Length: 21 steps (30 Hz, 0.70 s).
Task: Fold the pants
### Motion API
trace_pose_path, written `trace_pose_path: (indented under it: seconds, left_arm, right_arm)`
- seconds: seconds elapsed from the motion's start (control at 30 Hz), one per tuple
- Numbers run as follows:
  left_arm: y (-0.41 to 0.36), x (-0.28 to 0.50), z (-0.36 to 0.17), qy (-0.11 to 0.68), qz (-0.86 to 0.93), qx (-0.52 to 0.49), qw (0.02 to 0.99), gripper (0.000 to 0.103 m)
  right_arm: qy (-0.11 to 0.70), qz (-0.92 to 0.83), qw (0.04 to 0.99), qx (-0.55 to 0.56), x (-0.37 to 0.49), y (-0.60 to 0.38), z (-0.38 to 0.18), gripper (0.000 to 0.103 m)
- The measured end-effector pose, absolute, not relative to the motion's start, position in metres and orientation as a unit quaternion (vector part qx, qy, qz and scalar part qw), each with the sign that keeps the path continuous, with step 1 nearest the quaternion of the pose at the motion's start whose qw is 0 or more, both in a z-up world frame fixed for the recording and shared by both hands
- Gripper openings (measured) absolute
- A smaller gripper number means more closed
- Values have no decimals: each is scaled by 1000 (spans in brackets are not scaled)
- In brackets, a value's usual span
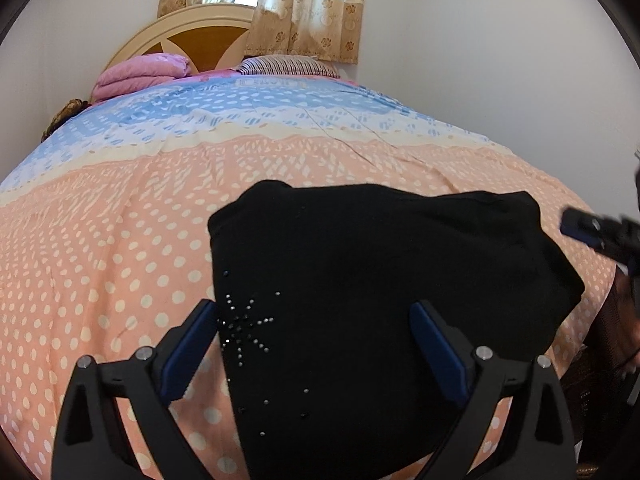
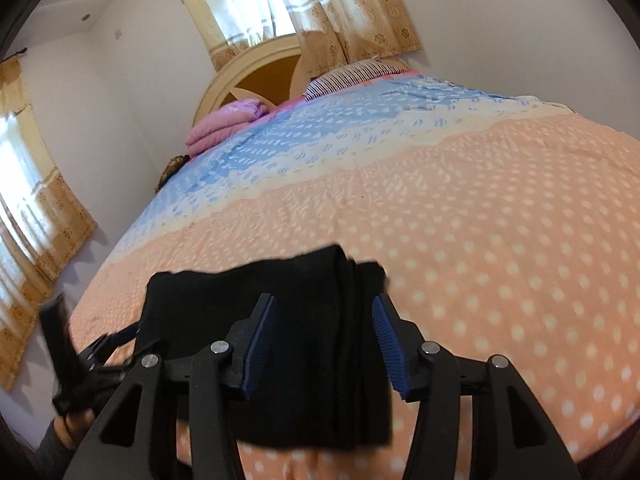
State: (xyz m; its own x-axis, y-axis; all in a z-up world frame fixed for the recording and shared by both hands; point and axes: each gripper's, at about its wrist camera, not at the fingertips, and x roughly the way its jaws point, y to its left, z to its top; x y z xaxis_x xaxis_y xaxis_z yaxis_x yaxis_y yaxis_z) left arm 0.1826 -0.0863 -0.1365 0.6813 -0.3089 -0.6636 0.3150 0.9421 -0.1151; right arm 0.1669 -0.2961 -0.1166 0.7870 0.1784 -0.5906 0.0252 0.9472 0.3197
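Note:
The black pants (image 1: 380, 280) lie folded into a compact block on the bed, with a star of small rhinestones near their left edge. My left gripper (image 1: 316, 312) is open above their near part, its blue pads apart and empty. In the right wrist view the pants (image 2: 304, 344) show stacked layers at their right edge. My right gripper (image 2: 324, 312) is open over them, holding nothing. The right gripper (image 1: 596, 232) shows at the right edge of the left wrist view, and the left gripper (image 2: 80, 356) at the lower left of the right wrist view.
The bed sheet (image 1: 120, 240) is peach with white dots, blue farther back. A folded pink blanket (image 1: 140, 76) and a striped pillow (image 1: 288, 66) lie by the wooden headboard (image 1: 200, 36). Curtained windows (image 2: 280, 4) and white walls stand behind. The bed's near edge is close below.

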Motion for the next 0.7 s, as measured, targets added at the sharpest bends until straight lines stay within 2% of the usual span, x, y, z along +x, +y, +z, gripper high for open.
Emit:
trace_pose_path:
  seconds: [0.07,0.1,0.13,0.27,0.33,0.4,0.43,0.6,0.7]
  left_arm:
    - [-86,185,-137,362,-169,5,917,99]
    - [-86,186,-138,363,-168,7,917,99]
    - [-87,186,-138,363,-168,8,916,100]
    - [-87,187,-140,368,-169,14,914,100]
    - [-87,189,-141,372,-169,13,913,101]
    - [-88,189,-140,373,-170,12,912,101]
    - [-88,189,-140,372,-170,13,912,101]
    - [-92,191,-144,375,-165,20,912,103]
    - [-92,191,-145,376,-165,22,912,103]
  right_arm:
    - [339,30,930,139,182,-293,-124,51]
    - [354,17,927,127,191,-292,-131,32]
    - [365,14,922,129,193,-294,-138,24]
    - [362,21,919,154,190,-305,-148,17]
    - [349,15,927,140,182,-303,-141,7]
    - [335,13,934,127,173,-301,-133,6]
    - [333,8,935,118,170,-301,-131,0]
    - [367,-22,921,129,182,-321,-152,0]
    - [359,-9,923,140,174,-324,-152,1]
